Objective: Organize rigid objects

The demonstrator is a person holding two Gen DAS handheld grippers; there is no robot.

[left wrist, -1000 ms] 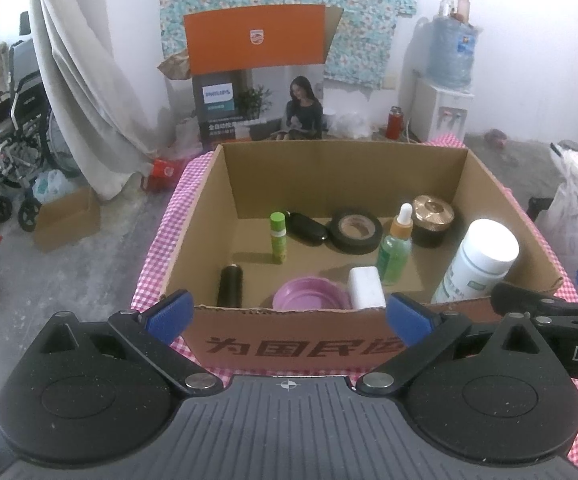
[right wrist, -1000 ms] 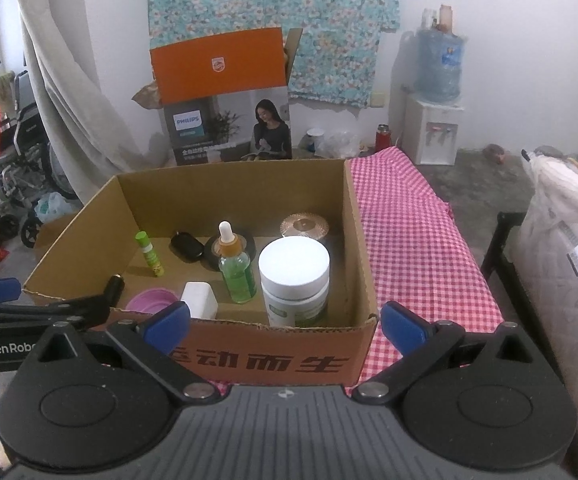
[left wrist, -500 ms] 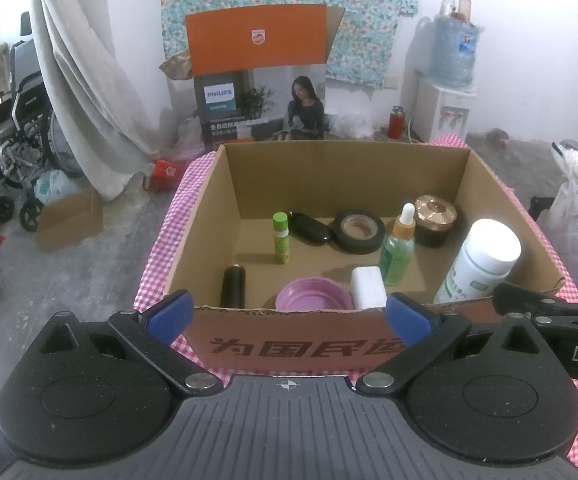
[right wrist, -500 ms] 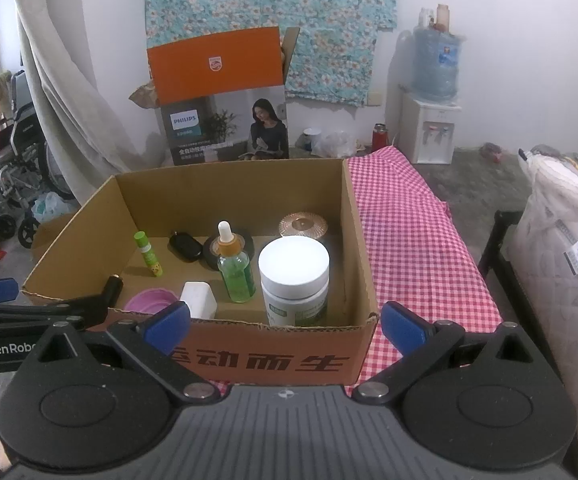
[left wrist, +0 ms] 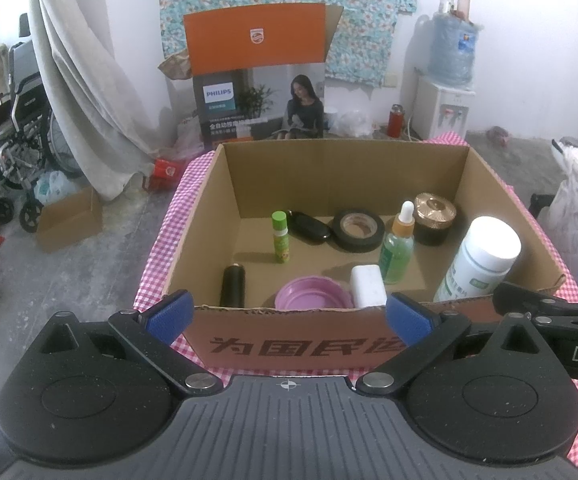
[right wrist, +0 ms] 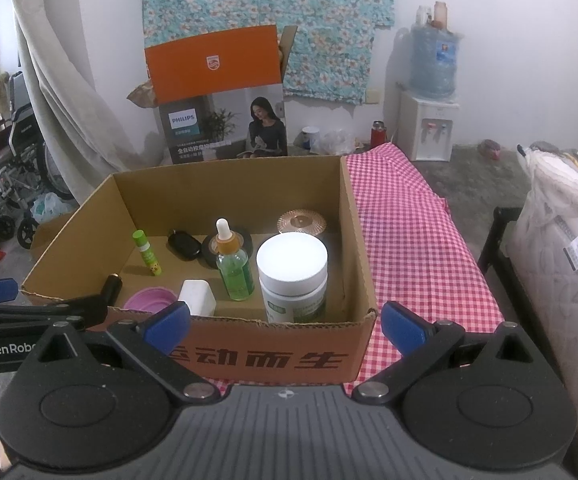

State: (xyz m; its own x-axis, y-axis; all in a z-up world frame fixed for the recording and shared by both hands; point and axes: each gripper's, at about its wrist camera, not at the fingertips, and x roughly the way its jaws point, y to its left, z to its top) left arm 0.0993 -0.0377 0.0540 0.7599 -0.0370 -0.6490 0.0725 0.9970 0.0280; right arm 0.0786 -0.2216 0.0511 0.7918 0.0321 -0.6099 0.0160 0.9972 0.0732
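An open cardboard box (left wrist: 485, 184) (right wrist: 353, 248) sits on a red checked cloth. Inside it are a white-capped jar (left wrist: 485, 256) (right wrist: 293, 276), a green dropper bottle (left wrist: 399, 250) (right wrist: 233, 268), a black tape roll (left wrist: 359, 230), a gold-lidded jar (left wrist: 435, 218) (right wrist: 301, 221), a green tube (left wrist: 280, 242) (right wrist: 147, 252), a black case (left wrist: 309, 226) (right wrist: 185, 244), a black cylinder (left wrist: 233, 290), a purple bowl (left wrist: 313, 300) (right wrist: 149, 300) and a white block (left wrist: 367, 290) (right wrist: 197, 298). My left gripper (left wrist: 289, 316) and right gripper (right wrist: 285, 320) both hang open and empty before the box's front wall.
The red checked cloth (right wrist: 417, 248) runs right of the box. Behind stand an orange Philips carton (left wrist: 257, 76), a water dispenser (left wrist: 447, 92), a curtain (left wrist: 77, 80) and a wheelchair (left wrist: 5, 140). A wrapped mattress (right wrist: 565, 264) is at the right.
Both grippers drifted back slightly and stayed open. Nothing in the box moved.
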